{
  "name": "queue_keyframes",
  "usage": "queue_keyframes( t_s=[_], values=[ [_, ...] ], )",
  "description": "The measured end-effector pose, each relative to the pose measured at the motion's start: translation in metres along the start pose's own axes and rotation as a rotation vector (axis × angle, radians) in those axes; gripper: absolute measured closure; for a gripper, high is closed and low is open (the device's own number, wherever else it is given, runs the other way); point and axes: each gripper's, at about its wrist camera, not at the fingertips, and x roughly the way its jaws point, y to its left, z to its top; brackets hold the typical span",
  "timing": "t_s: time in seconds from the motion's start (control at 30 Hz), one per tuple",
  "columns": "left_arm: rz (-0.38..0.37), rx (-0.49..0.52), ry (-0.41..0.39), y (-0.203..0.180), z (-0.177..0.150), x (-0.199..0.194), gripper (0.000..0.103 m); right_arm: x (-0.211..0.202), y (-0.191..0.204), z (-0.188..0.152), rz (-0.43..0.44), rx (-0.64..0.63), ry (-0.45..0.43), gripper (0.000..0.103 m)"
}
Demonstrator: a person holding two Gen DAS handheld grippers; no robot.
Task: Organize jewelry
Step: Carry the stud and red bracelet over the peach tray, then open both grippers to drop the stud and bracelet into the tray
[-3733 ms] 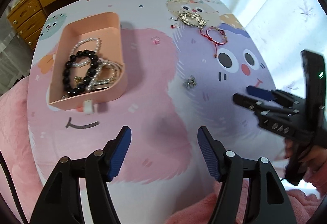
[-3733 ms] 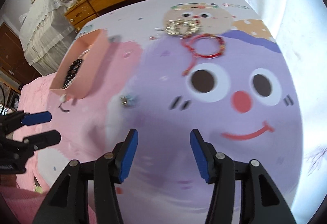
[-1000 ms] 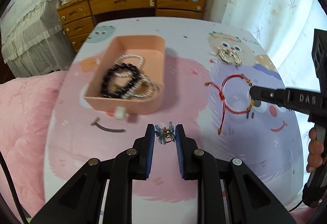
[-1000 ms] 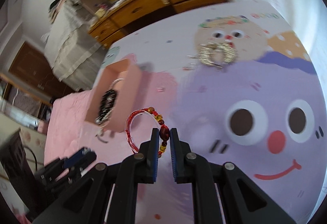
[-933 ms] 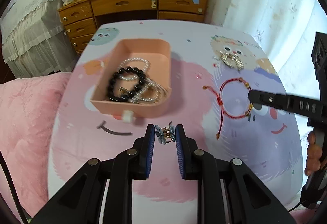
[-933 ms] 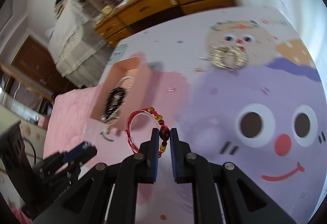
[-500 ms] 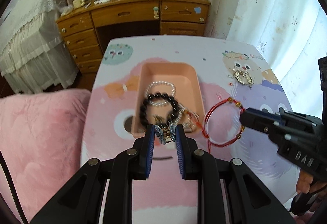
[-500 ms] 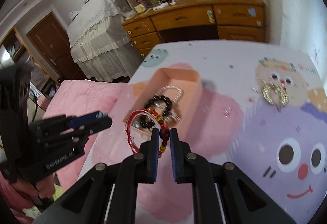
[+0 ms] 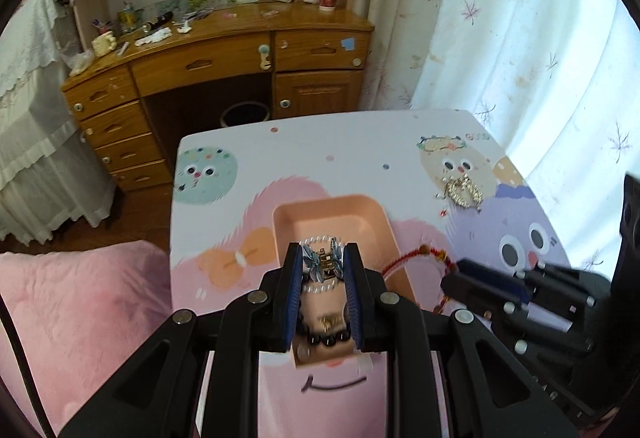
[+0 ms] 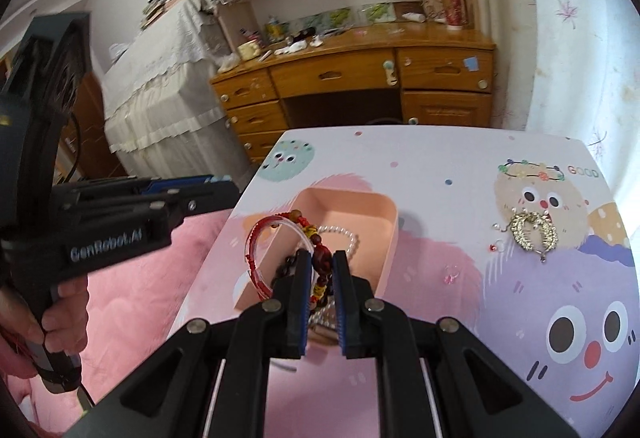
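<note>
My left gripper is shut on a small blue-and-gold hair clip and holds it above the pink tray. The tray holds a pearl bracelet and a black bead bracelet. My right gripper is shut on a red string bracelet with dark beads, held over the tray's near end. In the left wrist view the right gripper sits just right of the tray with the red bracelet. A gold ornament lies on the mat at the right.
The cartoon-print table mat ends at a pink blanket on the left. A wooden desk stands behind the table, a curtain to the right. Small red and pink trinkets lie near the gold ornament.
Both grippers have risen and moved over the tray, each still holding its piece. The view now takes in more of the room.
</note>
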Motion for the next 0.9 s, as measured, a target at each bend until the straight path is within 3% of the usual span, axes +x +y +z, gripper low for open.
queue_keyframes(
  t_s=[0.27, 0.33, 0.37, 0.4, 0.47, 0.63, 0.9],
  values=[
    [-0.093, 0.01, 0.01, 0.006, 0.022, 0.021, 0.083, 0.016, 0.008, -0.001, -0.067, 0.039, 0.0, 0.091],
    [-0.096, 0.008, 0.041, 0.006, 0.022, 0.027, 0.057, 0.023, 0.005, -0.004, -0.077, 0.069, 0.049, 0.073],
    [-0.097, 0.005, 0.051, 0.007, 0.021, 0.029, 0.05, 0.027, 0.004, -0.007, -0.079, 0.094, 0.076, 0.061],
    [-0.1, 0.005, 0.054, 0.007, 0.02, 0.03, 0.047, 0.026, 0.002, -0.01, -0.069, 0.119, 0.076, 0.06],
    [-0.111, 0.018, 0.057, 0.006, 0.017, 0.029, 0.046, 0.021, 0.002, -0.014, -0.063, 0.143, 0.06, 0.06],
    [-0.104, 0.043, 0.068, 0.006, 0.013, 0.027, 0.034, 0.014, -0.003, -0.023, -0.11, 0.159, 0.073, 0.053],
    [-0.087, 0.073, 0.198, -0.001, -0.018, 0.036, 0.024, 0.013, -0.02, -0.054, -0.166, 0.249, 0.192, 0.042]
  ],
)
